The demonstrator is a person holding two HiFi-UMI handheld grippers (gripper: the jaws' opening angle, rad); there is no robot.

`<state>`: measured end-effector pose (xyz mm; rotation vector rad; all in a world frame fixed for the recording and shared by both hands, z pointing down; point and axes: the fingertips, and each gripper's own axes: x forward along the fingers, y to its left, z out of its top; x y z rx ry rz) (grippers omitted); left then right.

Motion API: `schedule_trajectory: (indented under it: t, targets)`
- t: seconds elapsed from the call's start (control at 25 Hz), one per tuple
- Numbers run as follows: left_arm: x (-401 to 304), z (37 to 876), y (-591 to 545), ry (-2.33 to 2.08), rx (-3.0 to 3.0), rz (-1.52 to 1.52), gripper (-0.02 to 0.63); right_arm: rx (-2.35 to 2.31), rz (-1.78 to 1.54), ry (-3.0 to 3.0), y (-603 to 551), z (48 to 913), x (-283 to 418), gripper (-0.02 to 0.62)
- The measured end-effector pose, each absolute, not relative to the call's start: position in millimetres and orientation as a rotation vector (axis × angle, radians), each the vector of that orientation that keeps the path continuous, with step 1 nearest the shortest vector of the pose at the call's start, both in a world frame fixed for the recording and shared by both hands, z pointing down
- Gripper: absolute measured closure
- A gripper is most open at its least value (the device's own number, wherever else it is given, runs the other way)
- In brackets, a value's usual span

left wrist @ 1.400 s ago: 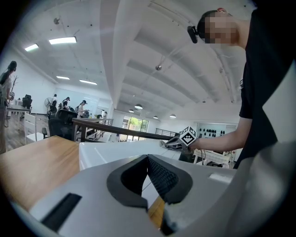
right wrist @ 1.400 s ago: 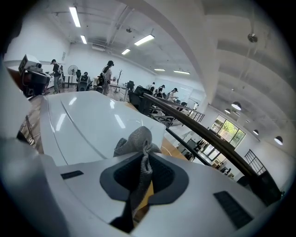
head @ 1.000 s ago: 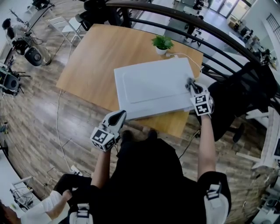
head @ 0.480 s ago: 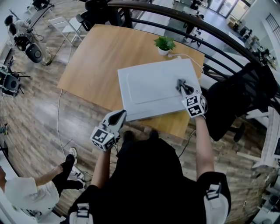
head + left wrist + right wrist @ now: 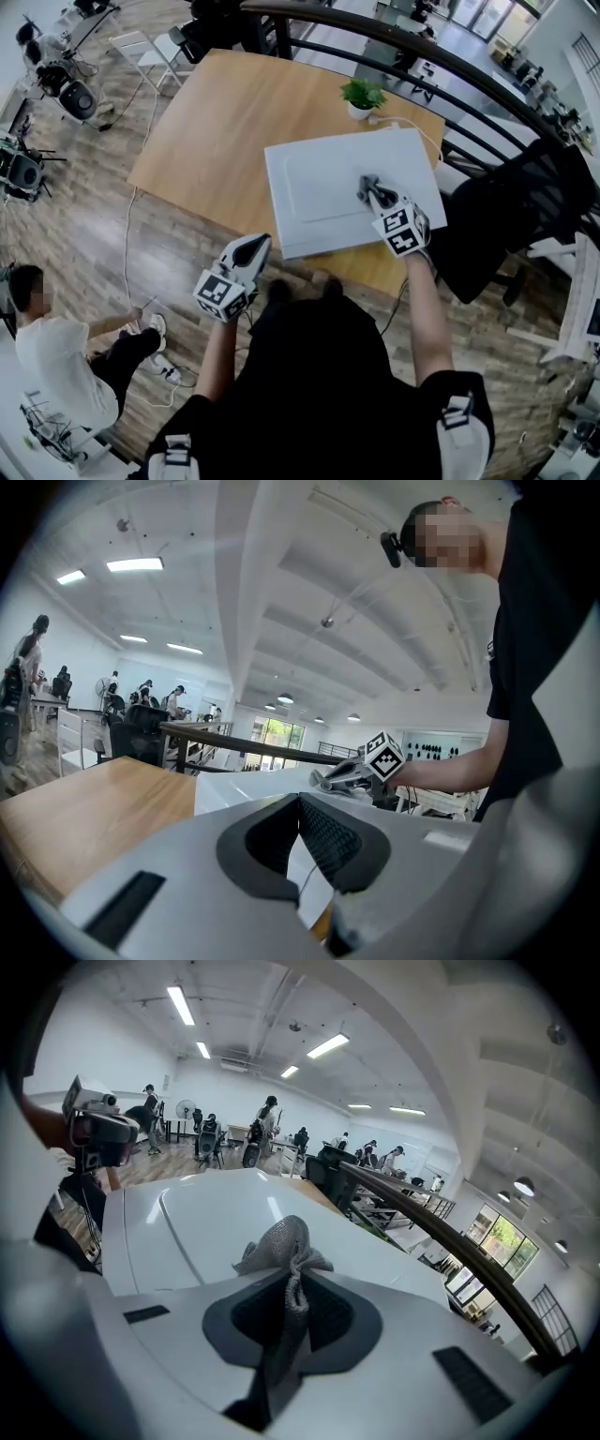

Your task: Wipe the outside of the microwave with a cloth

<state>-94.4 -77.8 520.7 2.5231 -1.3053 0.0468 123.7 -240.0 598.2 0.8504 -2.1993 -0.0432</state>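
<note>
The white microwave [image 5: 319, 183] lies on the wooden table [image 5: 225, 122], its broad white face up. My right gripper [image 5: 368, 190] rests on that face, right of the middle, shut on a bunched grey cloth [image 5: 367, 183]. In the right gripper view the cloth [image 5: 281, 1241] sticks out between the pads onto the white panel [image 5: 178, 1222]. My left gripper [image 5: 248, 251] hangs off the table's near edge, left of the microwave, shut on nothing. The left gripper view has its pads [image 5: 323, 841] meeting at the tip, with the microwave [image 5: 234, 787] and the right gripper [image 5: 328, 780] beyond.
A small potted plant [image 5: 362, 96] stands behind the microwave, with a white cable [image 5: 412, 127] at its far right corner. A black railing [image 5: 450, 66] and a dark chair [image 5: 506, 216] are to the right. A person [image 5: 56, 356] sits on the floor at lower left.
My right gripper has slid left across the microwave's white face with the cloth. The left gripper has stayed put. The person on the floor has shifted and sat up.
</note>
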Motion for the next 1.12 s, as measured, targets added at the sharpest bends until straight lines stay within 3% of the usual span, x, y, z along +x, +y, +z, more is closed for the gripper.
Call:
schedule_trajectory:
  t: [1.12]
  targets:
    - [-169,529,-66,-1.173,2.589,0.065,0.603,0.711,0.043,-2.289,-164,600,-37,0.568]
